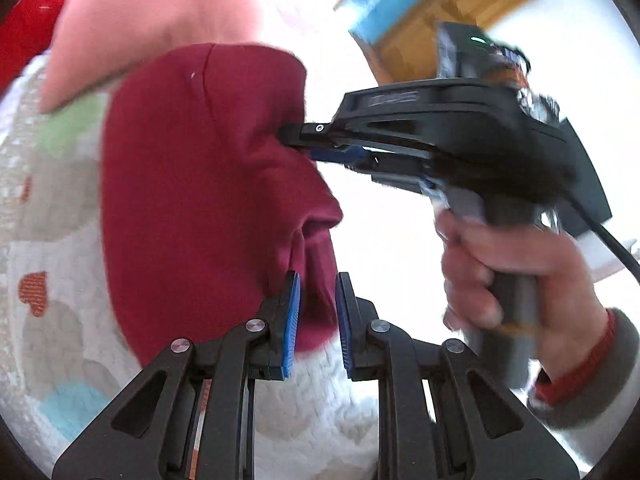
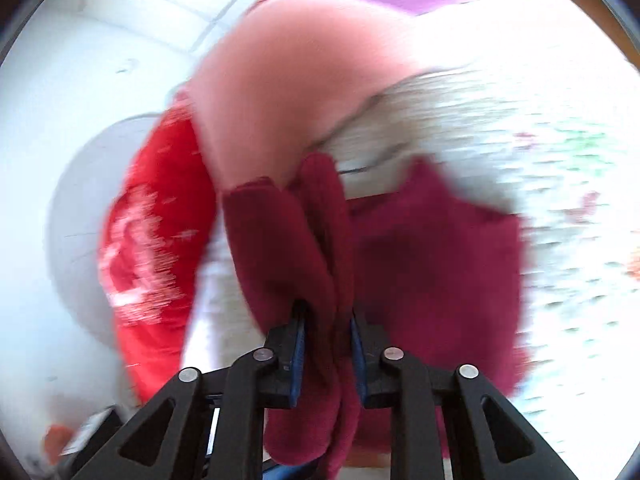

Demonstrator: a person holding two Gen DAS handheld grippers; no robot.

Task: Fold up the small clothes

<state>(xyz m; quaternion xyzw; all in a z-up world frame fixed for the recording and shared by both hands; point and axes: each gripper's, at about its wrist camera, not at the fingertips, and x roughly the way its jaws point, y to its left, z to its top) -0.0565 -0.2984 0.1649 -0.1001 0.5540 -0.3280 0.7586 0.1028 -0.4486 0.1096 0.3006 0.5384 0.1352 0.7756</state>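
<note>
Both tools point steeply downward over the patterned quilt (image 1: 60,208), the left tool (image 1: 318,312) and right tool (image 2: 328,344) each clamping an edge of the lifted maroon garment (image 1: 192,184).

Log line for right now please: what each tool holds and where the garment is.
left tool: shut on maroon garment | right tool: shut on maroon garment | garment: lifted over patterned quilt | fold: not yet done

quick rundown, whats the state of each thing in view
maroon garment: lifted, pinched at two spots
left gripper: shut on maroon garment
right gripper: shut on maroon garment
pink garment: lying bunched on the quilt
red garment: lying loose, untouched
</note>
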